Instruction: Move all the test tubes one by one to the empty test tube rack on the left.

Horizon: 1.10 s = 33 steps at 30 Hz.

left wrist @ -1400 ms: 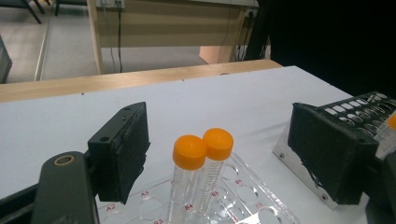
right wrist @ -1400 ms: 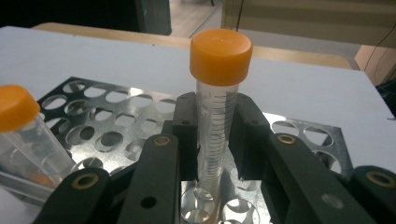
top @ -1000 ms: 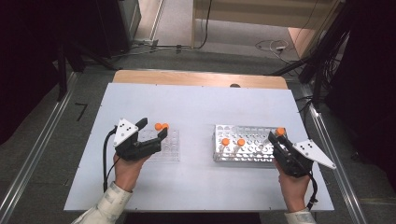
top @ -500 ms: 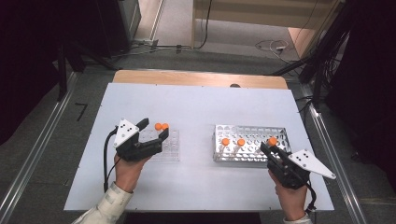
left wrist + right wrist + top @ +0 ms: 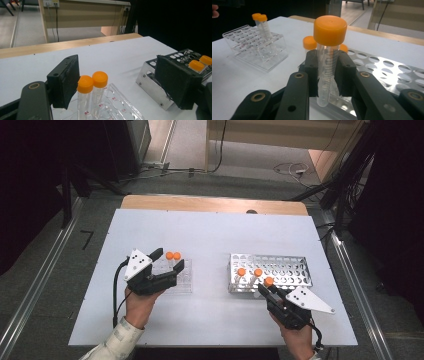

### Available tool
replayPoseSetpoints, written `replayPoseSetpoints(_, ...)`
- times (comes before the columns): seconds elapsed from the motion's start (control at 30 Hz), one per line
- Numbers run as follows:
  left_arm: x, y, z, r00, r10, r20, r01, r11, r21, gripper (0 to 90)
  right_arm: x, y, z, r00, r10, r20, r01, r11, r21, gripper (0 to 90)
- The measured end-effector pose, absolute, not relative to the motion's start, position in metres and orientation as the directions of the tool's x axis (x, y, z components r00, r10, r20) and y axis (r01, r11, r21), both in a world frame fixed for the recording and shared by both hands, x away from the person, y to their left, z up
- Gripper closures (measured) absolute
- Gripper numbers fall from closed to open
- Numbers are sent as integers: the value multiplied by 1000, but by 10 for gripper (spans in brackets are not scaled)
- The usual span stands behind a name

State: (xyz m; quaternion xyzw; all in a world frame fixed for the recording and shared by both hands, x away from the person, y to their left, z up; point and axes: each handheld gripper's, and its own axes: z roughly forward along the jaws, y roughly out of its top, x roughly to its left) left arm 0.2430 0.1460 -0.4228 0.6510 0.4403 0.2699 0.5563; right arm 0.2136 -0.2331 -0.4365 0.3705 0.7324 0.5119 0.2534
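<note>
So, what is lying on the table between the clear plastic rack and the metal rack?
Nothing: in the high view, bare white table separates the clear rack from the metal rack.

right gripper [image 5: 267, 289] — lifted tube [image 5: 327, 60] from metal rack [image 5: 295, 268]

A white bench [image 5: 210, 235] with a bare wooden strip [image 5: 210, 203] along its far edge; grey floor [image 5: 50, 270] around it; metal rails [image 5: 30, 292] run beside the left and right edges; cables [image 5: 287, 169] lie on the floor beyond the far edge; dark equipment [image 5: 385, 195] stands past the far right corner.
</note>
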Motion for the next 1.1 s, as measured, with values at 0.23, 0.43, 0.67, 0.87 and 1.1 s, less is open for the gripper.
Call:
replayPoseSetpoints(0.23,239,138,-422,492,860,-135,268,-2,963,202,217,-217,-446,-635,772,15,308,235,922,722)
replayPoseSetpoints(0.43,236,130,-421,521,843,-133,270,-15,963,201,220,-204,-449,-661,750,20,310,249,918,722)
replayPoseSetpoints(0.67,231,119,-421,565,814,-133,276,-34,960,202,222,-186,-452,-693,721,9,300,277,913,722)
replayPoseSetpoints(0.87,226,107,-421,606,785,-131,276,-52,960,202,225,-175,-453,-708,707,9,297,285,911,722)
replayPoseSetpoints(1.1,219,92,-422,653,747,-123,271,-79,959,208,228,-157,-453,-733,681,4,282,297,912,722)
